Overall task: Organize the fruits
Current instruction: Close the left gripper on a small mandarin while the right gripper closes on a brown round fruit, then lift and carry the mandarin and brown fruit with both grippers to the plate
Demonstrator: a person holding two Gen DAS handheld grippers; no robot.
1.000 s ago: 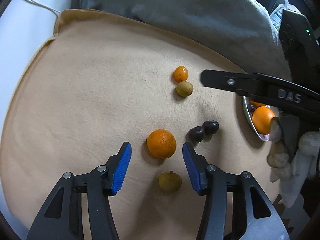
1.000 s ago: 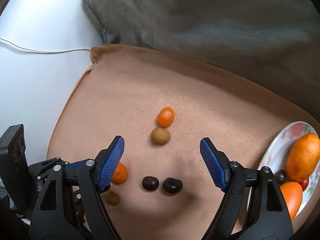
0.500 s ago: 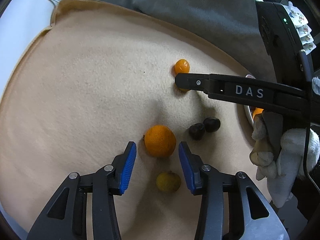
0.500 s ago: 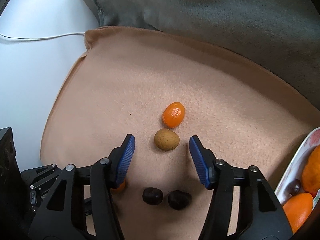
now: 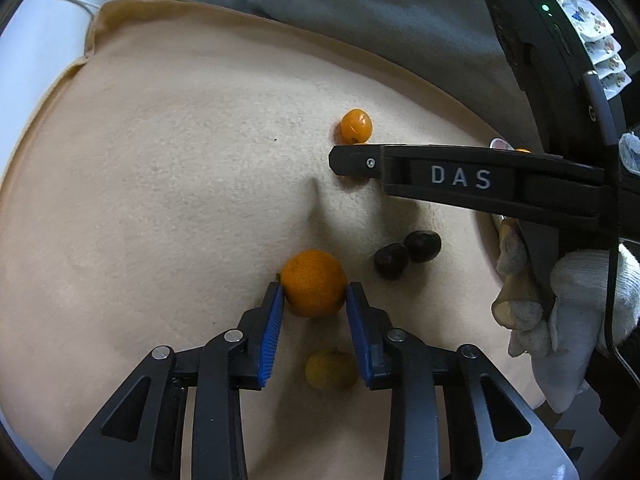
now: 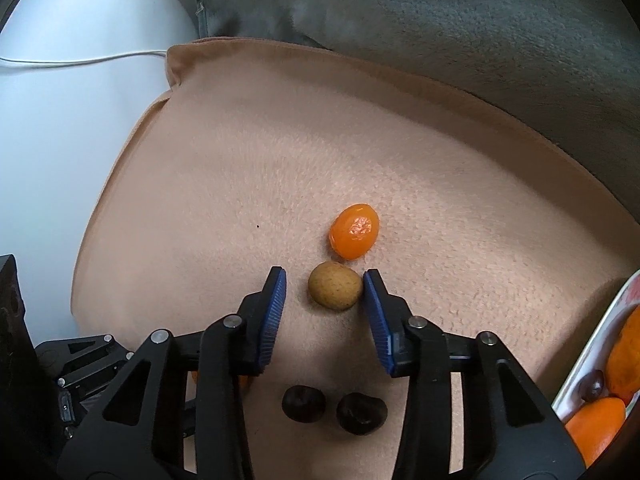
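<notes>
A: So the left gripper (image 5: 315,300) is clamped on the orange (image 5: 313,282) mid-blanket (image 5: 160,200), yellowish fruit (image 5: 331,369) right under it.

B: And the right gripper (image 6: 323,289)?

A: Parted around the brown fruit (image 6: 335,291), one pad touching. Kumquat (image 6: 354,231) just beyond, two dark chestnuts (image 6: 334,407) nearer. Plate (image 6: 592,344) is cut off at the blanket's right edge.

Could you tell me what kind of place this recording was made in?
Probably a home or lab tabletop: a tan fleece cloth with fruit on it, a grey cushion behind, and a white cable beside it.
</notes>
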